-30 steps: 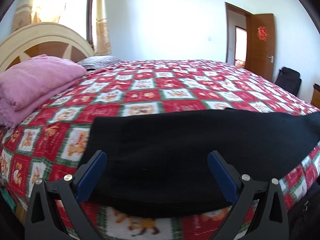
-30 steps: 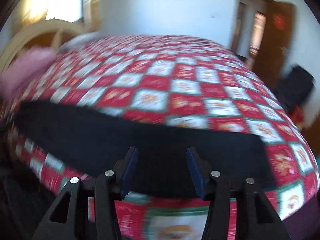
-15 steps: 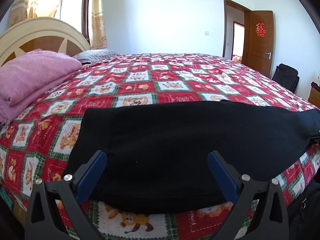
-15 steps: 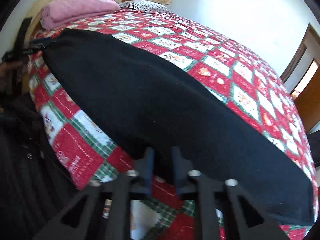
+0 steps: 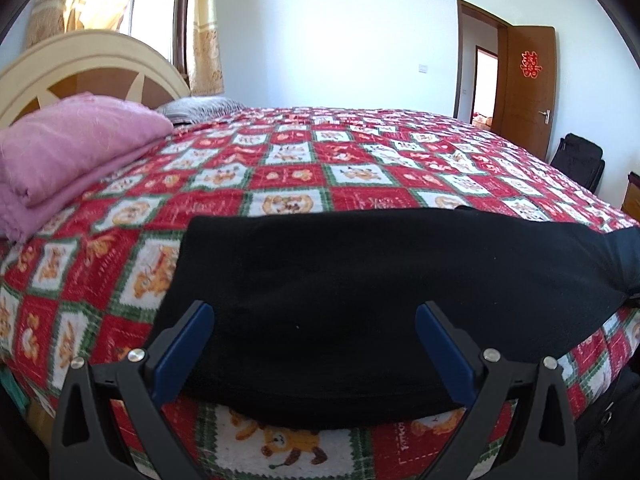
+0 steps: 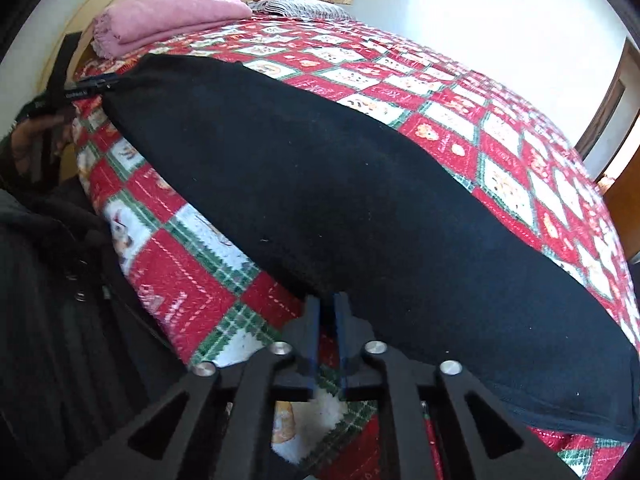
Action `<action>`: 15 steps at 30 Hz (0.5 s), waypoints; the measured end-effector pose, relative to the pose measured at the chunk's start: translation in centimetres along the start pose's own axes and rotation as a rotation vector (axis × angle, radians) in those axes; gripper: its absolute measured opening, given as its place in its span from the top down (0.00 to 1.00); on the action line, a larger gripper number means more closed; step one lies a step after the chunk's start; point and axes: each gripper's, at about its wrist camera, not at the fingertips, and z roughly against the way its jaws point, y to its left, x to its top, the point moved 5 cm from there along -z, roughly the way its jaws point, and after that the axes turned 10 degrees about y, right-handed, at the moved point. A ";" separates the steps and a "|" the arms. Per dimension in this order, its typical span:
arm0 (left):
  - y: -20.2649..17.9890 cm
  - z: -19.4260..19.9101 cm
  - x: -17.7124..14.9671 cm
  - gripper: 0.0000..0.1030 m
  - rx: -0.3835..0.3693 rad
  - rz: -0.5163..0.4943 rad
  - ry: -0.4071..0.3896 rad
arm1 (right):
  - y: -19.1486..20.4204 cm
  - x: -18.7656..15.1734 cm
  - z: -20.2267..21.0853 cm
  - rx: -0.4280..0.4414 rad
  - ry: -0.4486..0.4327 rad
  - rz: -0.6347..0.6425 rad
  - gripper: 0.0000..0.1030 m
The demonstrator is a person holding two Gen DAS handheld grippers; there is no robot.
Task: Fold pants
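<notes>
Black pants (image 5: 360, 280) lie folded lengthwise along the near edge of the bed. My left gripper (image 5: 314, 312) hovers open over their left end, blue pads wide apart and nothing between them. In the right wrist view the pants (image 6: 340, 200) run from upper left to lower right. My right gripper (image 6: 328, 300) points down at their near hem. Its jaws stand almost together and are beginning to open, with the hem's black cloth pinched between the tips. The left gripper (image 6: 90, 86) shows edge-on at the pants' far corner.
A red, white and green checked blanket (image 5: 280, 168) covers the bed. A folded pink blanket (image 5: 72, 140) lies by the cream headboard (image 5: 80, 64). A brown door (image 5: 528, 92) and a black bag (image 5: 578, 160) are at the far right. The person's dark clothing (image 6: 48, 280) is beside the bed.
The right gripper swung down and rolled onto the pants' near hem, its jaws narrowing from half open to pinch the cloth. The left gripper stayed open and hardly moved.
</notes>
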 end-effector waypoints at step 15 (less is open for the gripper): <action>7.3 0.6 1.0 0.00 0.153 0.103 -0.024 | -6.2 -1.5 1.0 0.003 -0.083 -0.306 0.65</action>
